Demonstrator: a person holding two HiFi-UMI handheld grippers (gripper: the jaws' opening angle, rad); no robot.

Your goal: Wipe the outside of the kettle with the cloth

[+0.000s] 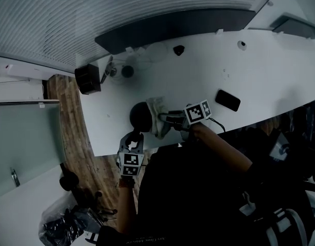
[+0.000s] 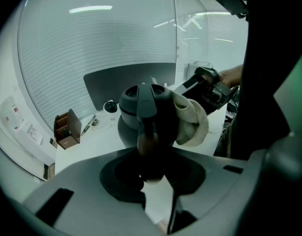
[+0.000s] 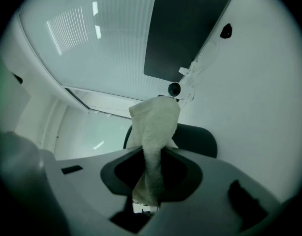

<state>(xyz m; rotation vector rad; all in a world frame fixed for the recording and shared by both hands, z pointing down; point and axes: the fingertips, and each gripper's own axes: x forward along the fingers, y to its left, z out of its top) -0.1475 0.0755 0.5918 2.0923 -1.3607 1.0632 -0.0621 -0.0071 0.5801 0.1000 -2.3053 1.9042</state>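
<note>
The kettle (image 1: 140,116) is found at the table's (image 1: 260,78) near edge, its handle (image 2: 147,102) clamped by the left gripper (image 1: 134,137), and the cloth (image 1: 158,111) is pinched by the right gripper (image 1: 165,120) against its right side.

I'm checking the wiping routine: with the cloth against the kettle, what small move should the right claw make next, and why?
Probably sweep the cloth around the side of the kettle. The right claw pinches the cloth, which lies against the kettle's wall, and the left claw grips the handle, so the kettle looks steadied.
</note>
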